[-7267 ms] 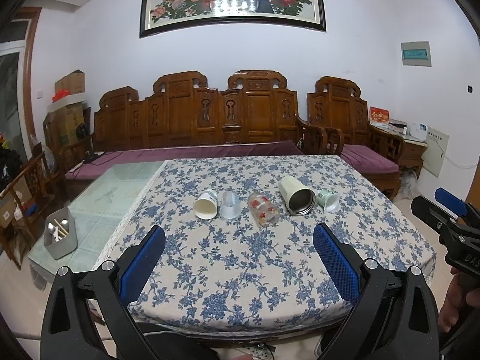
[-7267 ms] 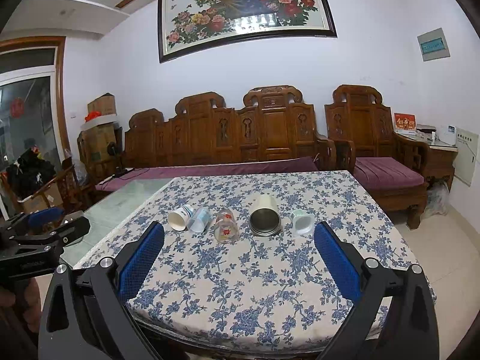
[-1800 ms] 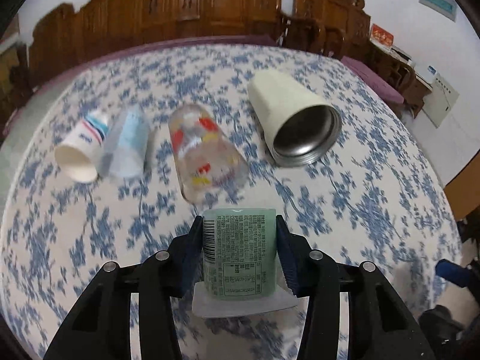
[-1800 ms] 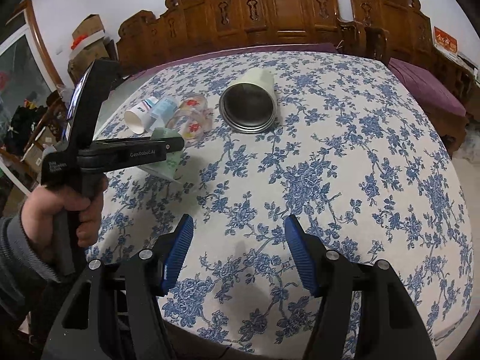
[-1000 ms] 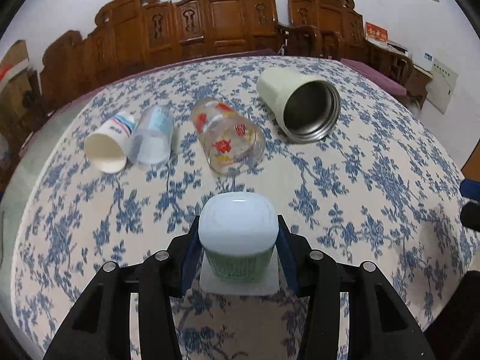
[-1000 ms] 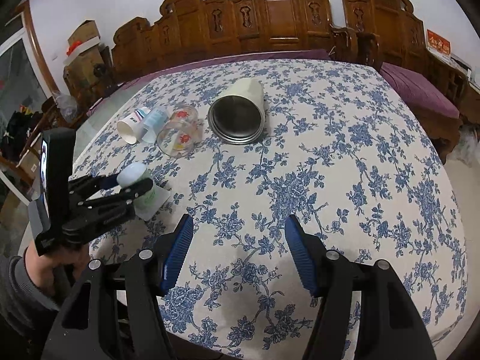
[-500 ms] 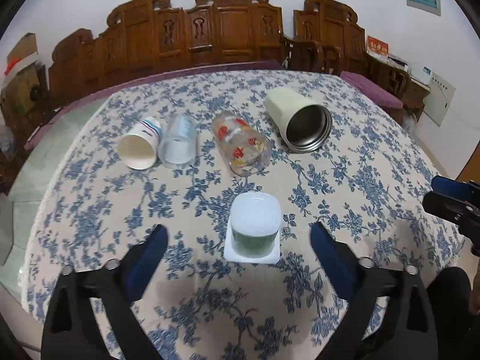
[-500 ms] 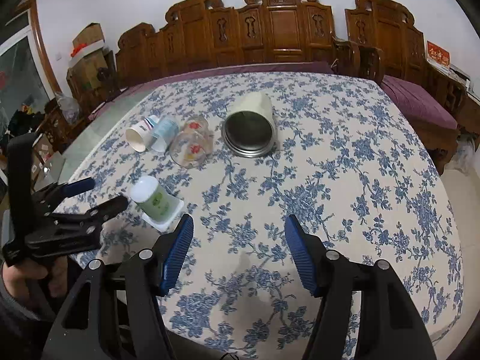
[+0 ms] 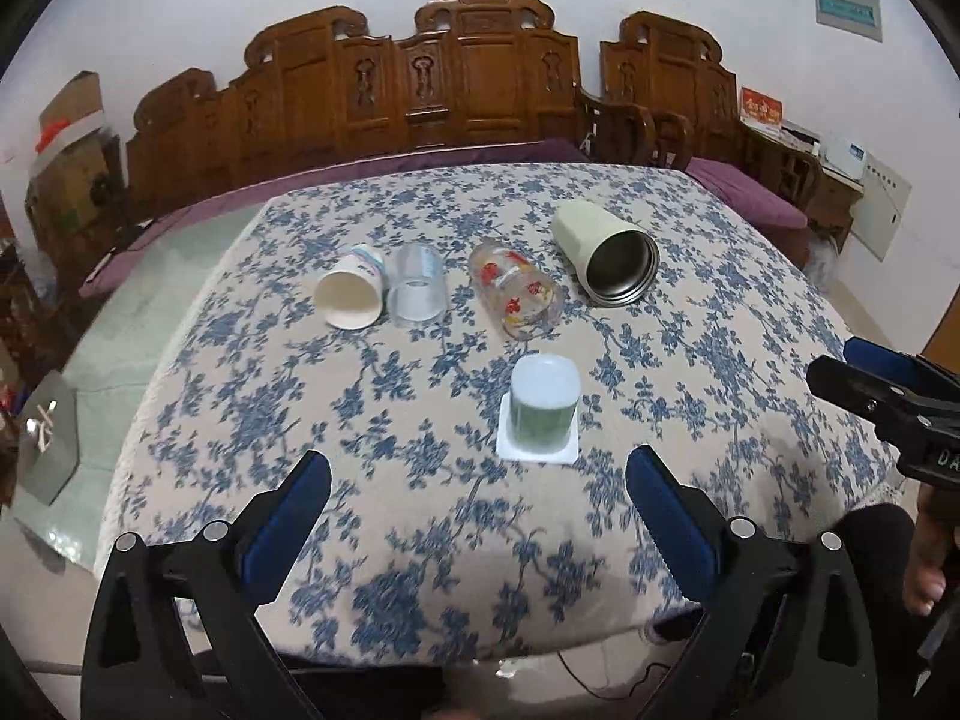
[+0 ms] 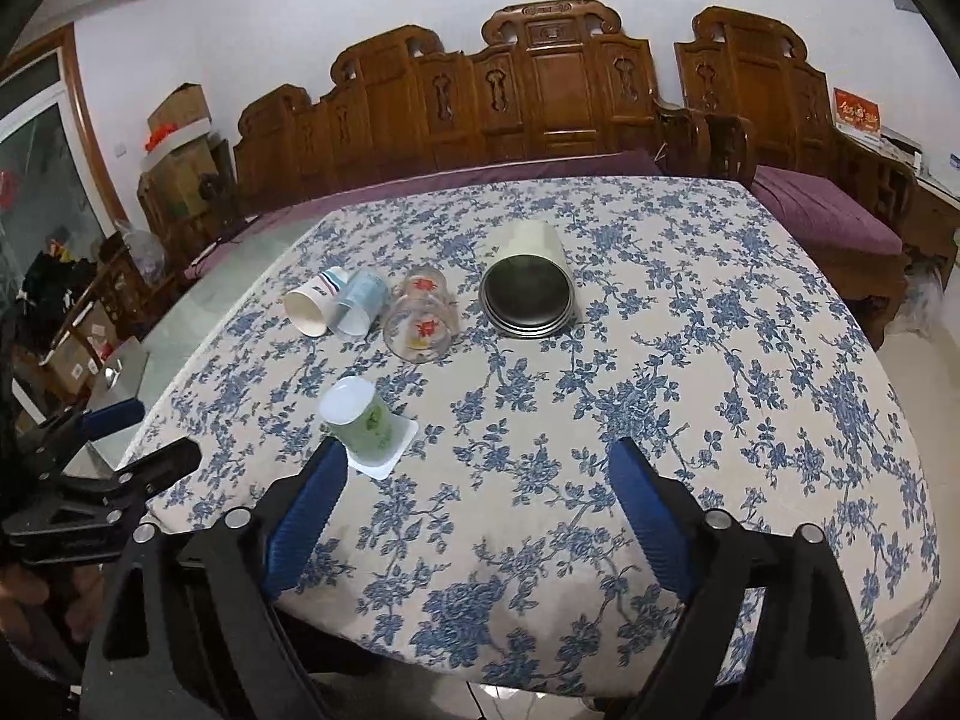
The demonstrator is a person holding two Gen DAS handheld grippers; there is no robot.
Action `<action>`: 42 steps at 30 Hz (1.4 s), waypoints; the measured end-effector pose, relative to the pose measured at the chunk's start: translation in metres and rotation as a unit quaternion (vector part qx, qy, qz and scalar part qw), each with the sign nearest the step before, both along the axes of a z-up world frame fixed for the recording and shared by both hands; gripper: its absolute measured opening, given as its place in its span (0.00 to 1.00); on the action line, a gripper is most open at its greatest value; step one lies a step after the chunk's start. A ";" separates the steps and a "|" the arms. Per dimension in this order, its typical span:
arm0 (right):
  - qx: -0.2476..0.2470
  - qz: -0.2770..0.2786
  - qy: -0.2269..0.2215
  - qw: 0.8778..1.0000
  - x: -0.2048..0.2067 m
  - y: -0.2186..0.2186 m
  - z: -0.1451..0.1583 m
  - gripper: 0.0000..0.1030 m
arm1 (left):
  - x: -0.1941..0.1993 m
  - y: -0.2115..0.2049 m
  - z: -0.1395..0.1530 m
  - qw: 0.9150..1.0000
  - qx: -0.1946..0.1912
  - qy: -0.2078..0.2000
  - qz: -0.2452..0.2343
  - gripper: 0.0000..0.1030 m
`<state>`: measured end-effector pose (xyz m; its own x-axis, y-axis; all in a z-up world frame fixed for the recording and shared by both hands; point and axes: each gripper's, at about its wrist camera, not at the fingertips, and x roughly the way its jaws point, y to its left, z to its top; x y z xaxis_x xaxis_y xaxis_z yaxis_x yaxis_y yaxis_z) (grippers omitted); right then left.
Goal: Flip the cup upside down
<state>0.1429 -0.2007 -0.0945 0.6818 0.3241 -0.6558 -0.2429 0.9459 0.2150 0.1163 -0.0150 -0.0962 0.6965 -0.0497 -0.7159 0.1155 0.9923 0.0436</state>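
While your left gripper (image 9: pixel 477 492) and right gripper (image 10: pixel 480 480) hang apart and empty, careless reaching could topple the inverted green cup (image 9: pixel 543 405).

On the table (image 9: pixel 420 516) I see the cup (image 9: pixel 544 405) standing upside down nearest me; behind it, four more lie on their sides in a row: paper cup (image 9: pixel 351 295), plastic cup (image 9: pixel 417 293), glass (image 9: pixel 517 298), tumbler (image 9: pixel 606 260) rightmost

Green cup (image 9: pixel 543 408) stands upside down on the tablecloth (image 9: pixel 420 480); left claw (image 9: pixel 478 483) gapes wide, empty, just short of it.
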 end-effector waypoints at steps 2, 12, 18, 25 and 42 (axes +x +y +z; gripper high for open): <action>0.003 -0.003 -0.003 1.000 -0.006 0.002 0.001 0.93 | -0.010 0.004 0.002 1.000 -0.002 -0.003 0.000 0.92; 0.006 -0.016 -0.039 0.999 -0.043 0.007 0.018 0.97 | -0.047 0.009 0.021 1.000 -0.012 -0.028 0.007 0.92; 0.007 -0.019 -0.096 0.995 -0.074 0.010 0.051 0.97 | -0.067 0.009 0.050 0.998 -0.011 -0.067 0.011 0.92; 0.002 -0.024 -0.158 0.987 -0.106 0.010 0.089 0.97 | -0.092 0.009 0.082 0.994 -0.014 -0.109 0.018 0.92; -0.001 -0.046 -0.221 0.974 -0.141 0.004 0.118 0.97 | -0.128 0.017 0.123 0.984 -0.023 -0.174 0.034 0.92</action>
<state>0.0014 -0.1966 0.0231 0.9238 0.2482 -0.2917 -0.2263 0.9682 0.1070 -0.0119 0.0015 0.0271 0.9018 -0.0203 -0.4316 0.0342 0.9991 0.0245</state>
